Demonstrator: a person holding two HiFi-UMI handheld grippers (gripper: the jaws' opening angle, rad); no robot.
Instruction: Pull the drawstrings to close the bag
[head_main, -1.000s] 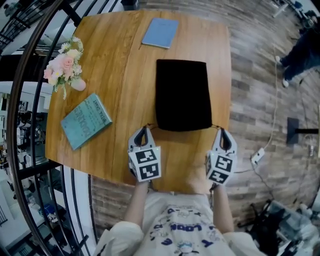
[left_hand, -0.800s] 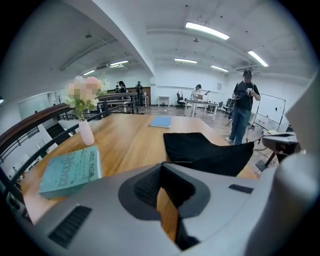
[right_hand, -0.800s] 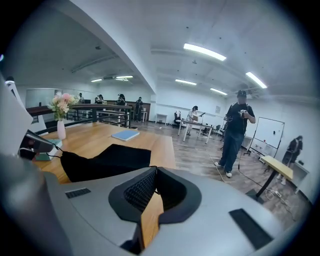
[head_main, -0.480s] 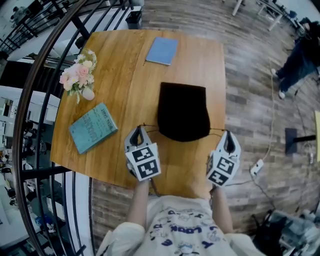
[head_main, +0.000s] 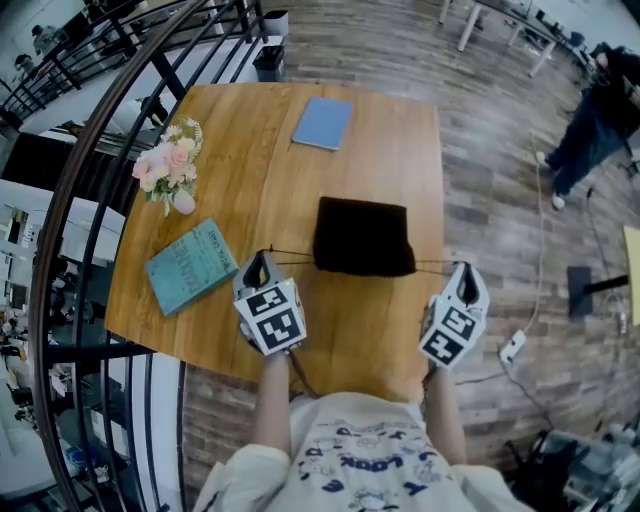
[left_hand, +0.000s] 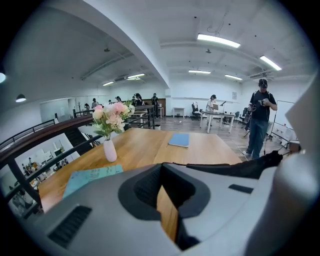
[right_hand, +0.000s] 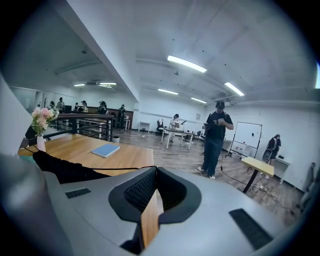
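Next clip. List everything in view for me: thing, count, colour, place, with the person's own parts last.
table: 1, light wood, centre
bag: 1, black, lying mid-table
drawstring: 2, dark, taut from the bag's near end out to each side
notebook: 1, blue, table's far edge
book: 1, teal, table's left side
flowers: 1 bunch, pink and white, in a white vase, beyond the book
bystander: 1, dark clothes, floor at far right
power strip: 1, white, floor at right
left gripper: 1, grey, fingers shut on the left drawstring
right gripper: 1, grey, fingers shut on the right drawstring
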